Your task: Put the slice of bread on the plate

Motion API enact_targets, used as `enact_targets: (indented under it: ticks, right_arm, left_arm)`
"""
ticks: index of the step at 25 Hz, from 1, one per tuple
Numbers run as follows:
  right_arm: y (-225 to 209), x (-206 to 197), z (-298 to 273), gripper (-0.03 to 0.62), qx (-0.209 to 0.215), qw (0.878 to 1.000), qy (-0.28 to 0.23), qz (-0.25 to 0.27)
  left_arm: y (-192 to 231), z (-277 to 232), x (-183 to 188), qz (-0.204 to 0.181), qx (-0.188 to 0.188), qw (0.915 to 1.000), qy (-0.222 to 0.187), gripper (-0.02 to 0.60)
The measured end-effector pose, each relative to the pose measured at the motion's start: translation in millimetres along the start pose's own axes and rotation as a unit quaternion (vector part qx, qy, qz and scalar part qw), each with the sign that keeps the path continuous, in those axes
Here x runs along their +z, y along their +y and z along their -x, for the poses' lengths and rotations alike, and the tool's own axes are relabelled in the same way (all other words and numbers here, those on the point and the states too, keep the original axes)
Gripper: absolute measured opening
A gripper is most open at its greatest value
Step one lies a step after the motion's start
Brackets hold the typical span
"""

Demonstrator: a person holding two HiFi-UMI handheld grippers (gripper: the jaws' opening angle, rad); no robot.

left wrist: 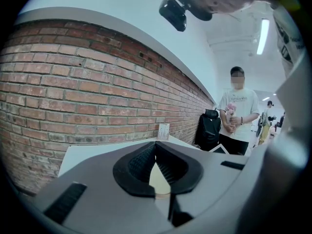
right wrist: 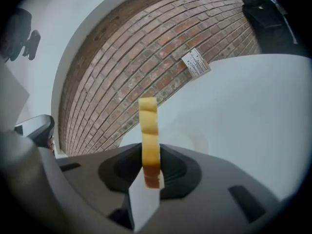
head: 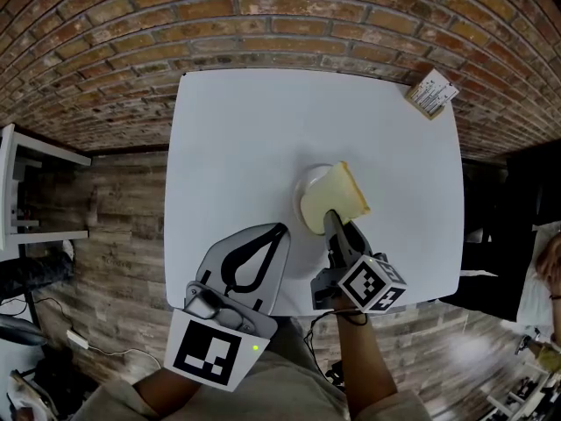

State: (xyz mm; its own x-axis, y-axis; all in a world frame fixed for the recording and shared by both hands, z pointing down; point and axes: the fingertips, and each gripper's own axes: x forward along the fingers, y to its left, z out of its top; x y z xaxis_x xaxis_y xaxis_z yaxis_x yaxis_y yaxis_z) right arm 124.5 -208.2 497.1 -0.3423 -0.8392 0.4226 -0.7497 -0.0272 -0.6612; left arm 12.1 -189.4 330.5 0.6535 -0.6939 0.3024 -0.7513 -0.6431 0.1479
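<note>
A slice of bread (head: 335, 198) with a tan crust is held edge-on in my right gripper (head: 332, 224), which is shut on its lower end. It hangs tilted just over a small white plate (head: 306, 185) in the middle of the white table (head: 237, 139). In the right gripper view the slice (right wrist: 148, 128) stands upright between the jaws (right wrist: 151, 168), with the plate (right wrist: 196, 141) faint beyond it. My left gripper (head: 280, 229) rests over the table's near left edge, its tips touching and nothing in it. Its closed tips (left wrist: 156, 144) show in the left gripper view.
A small printed card (head: 432, 93) leans on the brick wall at the table's far right corner. It also appears as the card (right wrist: 196, 63) in the right gripper view. A person (left wrist: 237, 116) stands beyond the table beside a black bag (left wrist: 210, 126).
</note>
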Motion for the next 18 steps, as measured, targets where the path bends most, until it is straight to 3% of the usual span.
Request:
enact_targets:
  ticks: [18]
  right_arm:
    - [-13, 2, -4, 0.104, -0.048, 0.999, 0.008, 0.024]
  left_arm:
    - [4, 3, -2, 0.003, 0.004, 1.0, -0.001, 0.009]
